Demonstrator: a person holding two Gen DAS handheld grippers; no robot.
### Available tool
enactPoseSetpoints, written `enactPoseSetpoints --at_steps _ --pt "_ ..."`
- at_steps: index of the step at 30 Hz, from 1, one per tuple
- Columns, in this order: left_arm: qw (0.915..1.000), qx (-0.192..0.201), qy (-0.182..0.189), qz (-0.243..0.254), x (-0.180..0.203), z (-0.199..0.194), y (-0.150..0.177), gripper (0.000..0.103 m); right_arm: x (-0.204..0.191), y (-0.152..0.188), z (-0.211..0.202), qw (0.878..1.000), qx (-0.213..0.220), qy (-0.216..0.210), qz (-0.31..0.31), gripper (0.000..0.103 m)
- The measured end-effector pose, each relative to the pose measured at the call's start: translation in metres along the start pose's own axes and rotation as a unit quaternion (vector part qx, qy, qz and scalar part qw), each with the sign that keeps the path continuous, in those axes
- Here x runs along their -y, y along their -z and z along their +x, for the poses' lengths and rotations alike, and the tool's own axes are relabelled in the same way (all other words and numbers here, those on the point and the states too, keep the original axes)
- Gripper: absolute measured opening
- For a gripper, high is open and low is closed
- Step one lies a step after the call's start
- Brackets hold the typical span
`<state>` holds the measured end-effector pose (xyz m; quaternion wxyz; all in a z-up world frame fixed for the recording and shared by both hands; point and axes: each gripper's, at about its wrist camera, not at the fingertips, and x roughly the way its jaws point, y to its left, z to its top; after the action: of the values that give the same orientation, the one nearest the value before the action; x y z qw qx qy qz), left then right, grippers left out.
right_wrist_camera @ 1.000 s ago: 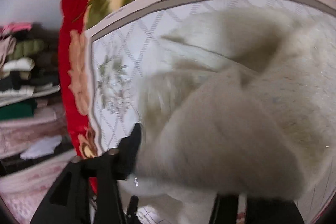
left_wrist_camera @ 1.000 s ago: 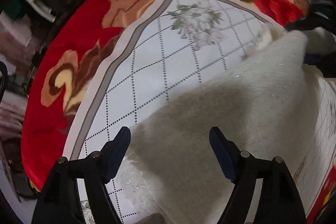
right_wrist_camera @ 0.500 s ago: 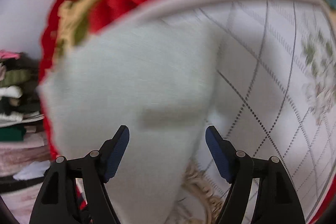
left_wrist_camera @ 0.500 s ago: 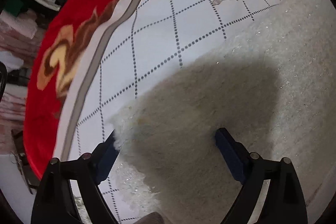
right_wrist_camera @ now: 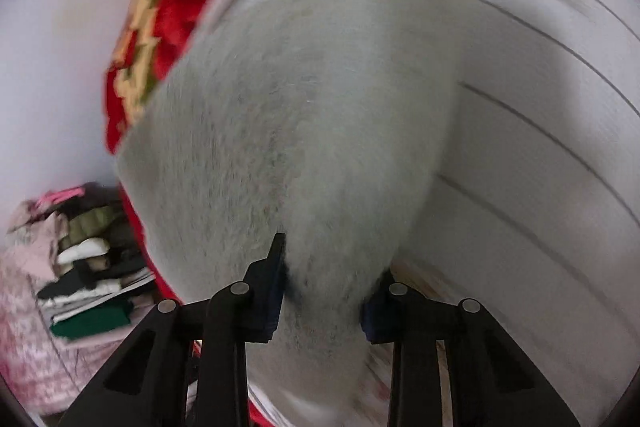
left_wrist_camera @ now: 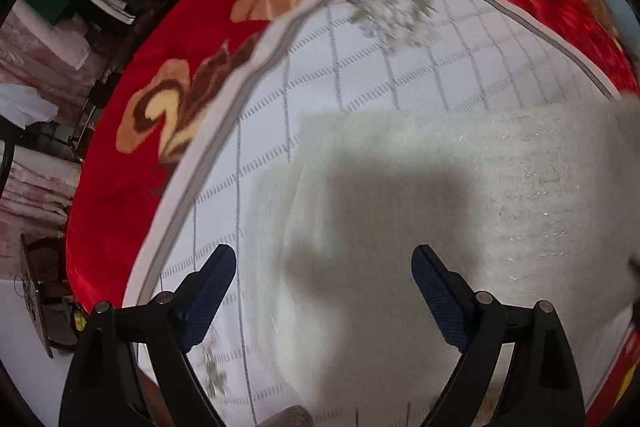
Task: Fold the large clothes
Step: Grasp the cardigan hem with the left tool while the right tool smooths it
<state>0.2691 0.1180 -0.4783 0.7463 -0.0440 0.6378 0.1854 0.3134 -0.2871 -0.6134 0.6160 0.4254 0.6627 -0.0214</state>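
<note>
Bed blanket (left_wrist_camera: pixel 400 83): red plush border with cream and tan flowers, white centre panel with a dotted diamond grid and a grey floral motif. It carries the work. The surface under it is not shown, so whether it is a bed or a counter cannot be told.

White fluffy garment (left_wrist_camera: pixel 500 187): large, long-piled, with fine glittering threads. In the left wrist view it lies flat on the white panel with a straight far edge and a squared left corner, which suggests at least one fold is made. In the right wrist view, part of the same garment (right_wrist_camera: pixel 304 131) rises in a blurred bunch toward the camera. Judged status: folding is partway done, with one portion settled and another in hand; a compact bundle is not yet visible.

Stack of folded clothes (right_wrist_camera: pixel 88 279): green, white and dark pieces on shelving beside the blanket, apart from the work.

Left tool (left_wrist_camera: pixel 324 283): jaws spread wide, hovering over the garment's near-left edge, pinching nothing.

Right tool (right_wrist_camera: pixel 326 279): jaws closing, with a thick tuft of the white pile between them; the blue pads already press into it.

Writing, brands, labels: none legible. No tag shows on the garment, and the right wrist view is too blurred for fine print.
</note>
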Motion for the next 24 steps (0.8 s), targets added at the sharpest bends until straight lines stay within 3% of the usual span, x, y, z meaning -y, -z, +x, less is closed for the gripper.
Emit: enactPoseSetpoints --at_steps 1,3,5,8,11,13,18,22,24 --pt "0.9999 -0.009 0.004 0.009 0.005 -0.003 0.012 0.09 0.019 0.018 -0.01 0.999 -0.017 0.032 -0.005 0.031" --pt "0.9994 -0.025 0.012 0.021 0.015 -0.001 0.027 0.09 0.044 0.037 -0.014 0.994 -0.055 0.092 -0.007 0.041" --pt "0.9986 -0.039 0.007 0.037 0.027 0.004 0.039 0.09 0.064 0.047 -0.022 0.989 -0.079 0.128 0.004 0.041" --pt "0.9978 -0.041 0.008 0.051 0.042 0.003 0.047 0.09 0.067 0.054 -0.063 0.988 -0.029 0.149 0.005 0.041" --pt "0.9983 -0.036 0.01 0.044 0.049 0.002 0.044 0.09 0.042 0.056 -0.095 0.991 0.02 0.124 -0.034 0.042" --pt "0.9993 -0.029 0.011 0.023 0.042 0.004 0.035 0.09 0.018 0.05 -0.091 0.991 0.002 0.097 -0.088 0.042" --pt "0.9991 0.016 0.022 -0.031 0.014 0.017 -0.004 0.09 -0.046 0.008 -0.047 0.988 -0.027 0.059 -0.141 0.042" --pt "0.9975 -0.013 0.069 -0.009 0.021 0.072 -0.049 0.089 -0.076 0.0 -0.016 0.984 -0.034 0.055 -0.167 0.042" --pt "0.997 -0.034 0.069 0.007 0.029 0.094 -0.061 0.086 -0.085 -0.001 -0.002 0.985 -0.041 0.054 -0.16 0.042"
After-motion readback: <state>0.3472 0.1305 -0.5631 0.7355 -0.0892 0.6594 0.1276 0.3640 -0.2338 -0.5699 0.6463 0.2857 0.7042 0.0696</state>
